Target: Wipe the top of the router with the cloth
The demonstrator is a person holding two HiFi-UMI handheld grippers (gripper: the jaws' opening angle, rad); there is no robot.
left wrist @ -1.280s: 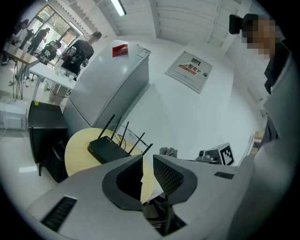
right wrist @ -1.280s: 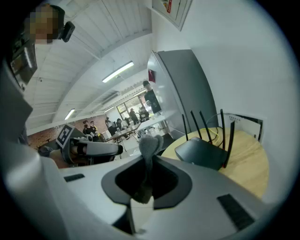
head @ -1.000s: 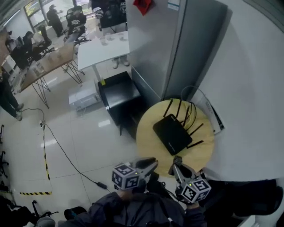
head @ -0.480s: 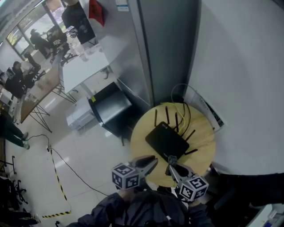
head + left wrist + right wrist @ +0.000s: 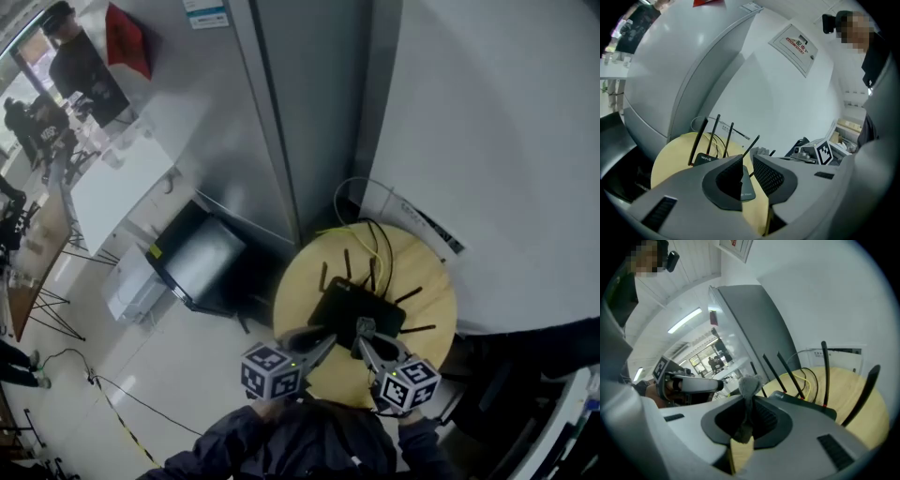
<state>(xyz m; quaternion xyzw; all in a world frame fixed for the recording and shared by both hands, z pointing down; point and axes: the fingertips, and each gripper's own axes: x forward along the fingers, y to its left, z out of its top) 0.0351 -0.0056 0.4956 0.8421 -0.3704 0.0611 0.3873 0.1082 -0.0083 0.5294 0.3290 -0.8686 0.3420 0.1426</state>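
Router [image 5: 356, 314] lies flat at the middle of the round table [image 5: 427, 281], antennas toward 12 o'clock. Your left hand-held gripper [image 5: 319, 339], at its 7 o'clock, has jaws slightly apart and empty. Your right hand-held gripper [image 5: 367, 339], at its 6 o'clock edge, is clamped on the grey cloth [image 5: 749, 385]. You look to be on the approach: next, lower the cloth onto the top and sweep toward 12 o'clock.

left hand-held gripper [image 5: 322, 337]: grey | right hand-held gripper [image 5: 364, 330]: grey | 2 marker cubes [image 5: 271, 370]: black-white | sleeves [image 5: 234, 442]: dark
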